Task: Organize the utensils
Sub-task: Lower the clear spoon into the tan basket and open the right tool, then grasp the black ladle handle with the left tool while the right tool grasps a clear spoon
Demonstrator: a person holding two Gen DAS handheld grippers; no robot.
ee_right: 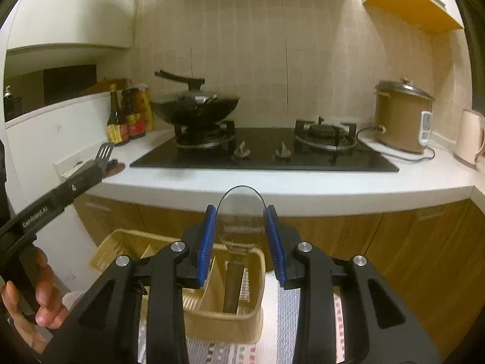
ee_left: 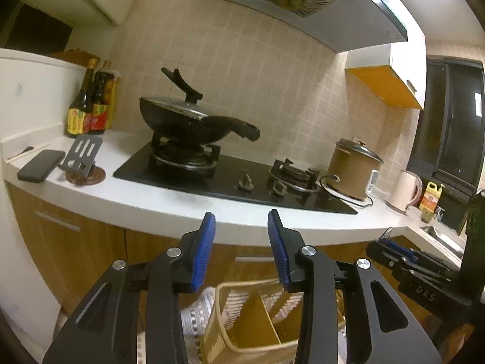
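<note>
A metal spoon [ee_right: 241,215] with a round bowl and a brown handle stands upright, bowl on top. My right gripper [ee_right: 241,209] is shut on the bowl, a blue pad on each edge. The handle reaches down into the right compartment of a beige divided utensil basket [ee_right: 224,327]. In the left wrist view the same basket [ee_left: 225,338] lies below my left gripper [ee_left: 242,215], which is open with nothing between its pads. My left gripper [ee_right: 91,173] also shows at the left of the right wrist view, held by a hand [ee_right: 33,291]. The right gripper [ee_left: 389,242] appears side-on at the right.
The basket sits on a striped cloth [ee_right: 288,318] in front of wooden cabinets. On the white counter [ee_left: 169,209] are a hob with a lidded wok [ee_left: 182,118], a rice cooker [ee_left: 353,170], a kettle [ee_left: 404,191], sauce bottles [ee_left: 91,106], a phone [ee_left: 41,165], a slotted metal piece [ee_left: 85,151] and chopsticks [ee_left: 28,151].
</note>
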